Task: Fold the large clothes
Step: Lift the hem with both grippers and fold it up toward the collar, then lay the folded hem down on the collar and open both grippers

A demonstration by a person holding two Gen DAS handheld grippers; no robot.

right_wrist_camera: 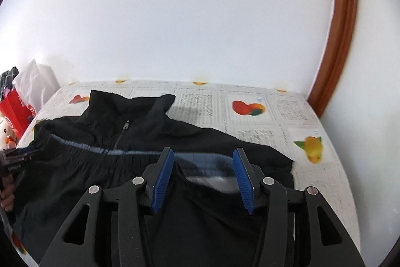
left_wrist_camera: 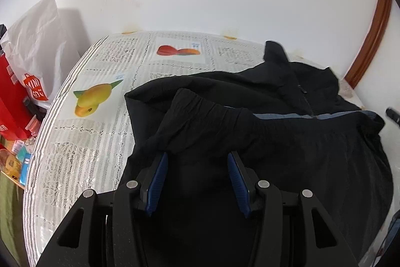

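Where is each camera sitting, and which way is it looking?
Left wrist view: sits on the left gripper, looking along its open fingers over the black jacket toward the white wall.
Right wrist view: sits on the right gripper, open above the jacket's blue-grey stripe; a hand with the other gripper shows at the left edge.
Both share: the jacket, its zipper, and the fruit-print tablecloth.
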